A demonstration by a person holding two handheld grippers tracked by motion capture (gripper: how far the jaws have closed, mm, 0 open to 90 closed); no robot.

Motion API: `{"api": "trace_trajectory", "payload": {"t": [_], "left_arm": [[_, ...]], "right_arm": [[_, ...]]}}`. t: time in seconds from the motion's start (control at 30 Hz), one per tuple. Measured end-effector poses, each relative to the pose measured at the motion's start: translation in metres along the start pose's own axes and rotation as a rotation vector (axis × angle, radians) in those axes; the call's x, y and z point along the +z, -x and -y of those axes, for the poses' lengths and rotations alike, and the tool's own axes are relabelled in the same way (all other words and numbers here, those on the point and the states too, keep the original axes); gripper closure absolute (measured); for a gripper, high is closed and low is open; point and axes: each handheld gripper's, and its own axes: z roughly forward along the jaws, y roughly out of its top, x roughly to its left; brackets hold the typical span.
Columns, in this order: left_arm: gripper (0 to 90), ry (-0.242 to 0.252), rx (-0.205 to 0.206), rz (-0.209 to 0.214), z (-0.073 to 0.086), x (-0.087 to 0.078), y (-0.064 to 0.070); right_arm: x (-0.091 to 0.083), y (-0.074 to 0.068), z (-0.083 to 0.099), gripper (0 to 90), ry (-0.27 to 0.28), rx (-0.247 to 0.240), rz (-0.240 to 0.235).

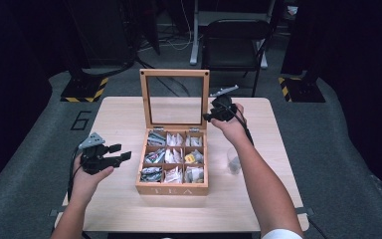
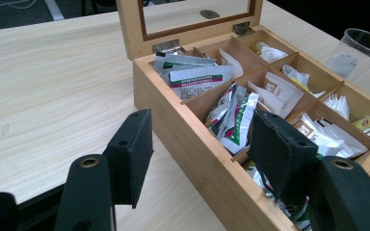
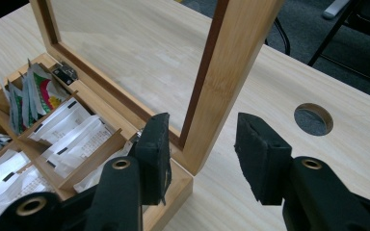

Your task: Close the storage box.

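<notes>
A wooden tea box (image 1: 171, 189) stands in the middle of the table, its glass-windowed lid (image 1: 174, 73) raised upright. Tea bags (image 1: 155, 156) fill its compartments. My left gripper (image 1: 121, 152) is open just left of the box, a little above the table. In the left gripper view its jaws (image 2: 204, 159) point at the box's side wall (image 2: 188, 144) without touching it. My right gripper (image 1: 208, 116) is open at the lid's right edge. In the right gripper view its jaws (image 3: 207, 154) straddle the lid's side frame (image 3: 231, 57) with gaps on both sides.
A clear plastic cup (image 1: 234, 160) stands on the table right of the box, beside my right forearm, and shows as the cup (image 2: 361, 53) in the left gripper view. A round cable hole (image 3: 313, 119) lies behind the lid. A dark chair (image 1: 234, 40) stands beyond the table.
</notes>
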Motion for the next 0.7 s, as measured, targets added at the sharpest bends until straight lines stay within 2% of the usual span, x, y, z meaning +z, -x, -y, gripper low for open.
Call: {"api": "trace_trajectory", "payload": {"t": [0.37, 0.47, 0.6, 0.7], "left_arm": [[41.0, 0.004, -0.017, -0.003, 0.002, 0.0, -0.002], [41.0, -0.004, -0.017, 0.007, 0.002, 0.002, -0.002], [41.1, -0.017, -0.013, 0.009, 0.003, 0.003, -0.002], [41.0, -0.015, -0.021, 0.006, 0.004, 0.003, -0.003]], "right_arm": [[0.016, 0.009, -0.002, 53.0, 0.02, 0.039, 0.012], [0.019, 0.011, -0.001, 53.5, 0.026, 0.023, -0.003], [0.021, 0.01, -0.003, 55.7, 0.047, 0.025, -0.011], [0.021, 0.009, -0.004, 59.4, 0.049, 0.012, -0.001]]}}
